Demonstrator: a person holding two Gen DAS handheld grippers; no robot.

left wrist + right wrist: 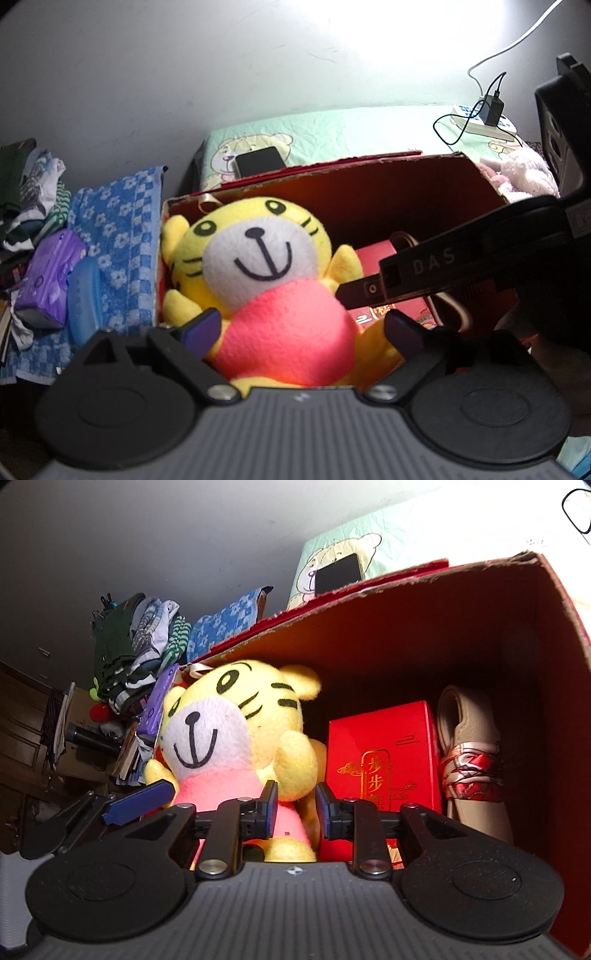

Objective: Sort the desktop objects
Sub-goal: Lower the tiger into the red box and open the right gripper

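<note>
A yellow plush tiger [266, 254] in a pink shirt sits upright at the left end of a red cardboard box [406, 192]. My left gripper [303, 326] is open, its blue pads standing wide on either side of the pink belly without pressing it. In the right wrist view the tiger [221, 720] leans against the box wall [406, 627], and my right gripper [296, 806] is nearly closed with the tiger's yellow arm between its pads. One finger [406, 269] of that gripper reaches in from the right.
Inside the box stand a small red gift box [384, 760] and a beige leather item with a red scarf [469, 760]. Behind it are a phone [260, 160] on a green cover and a power strip [487, 118]. A blue towel [114, 236] and a purple pack [48, 280] lie to the left.
</note>
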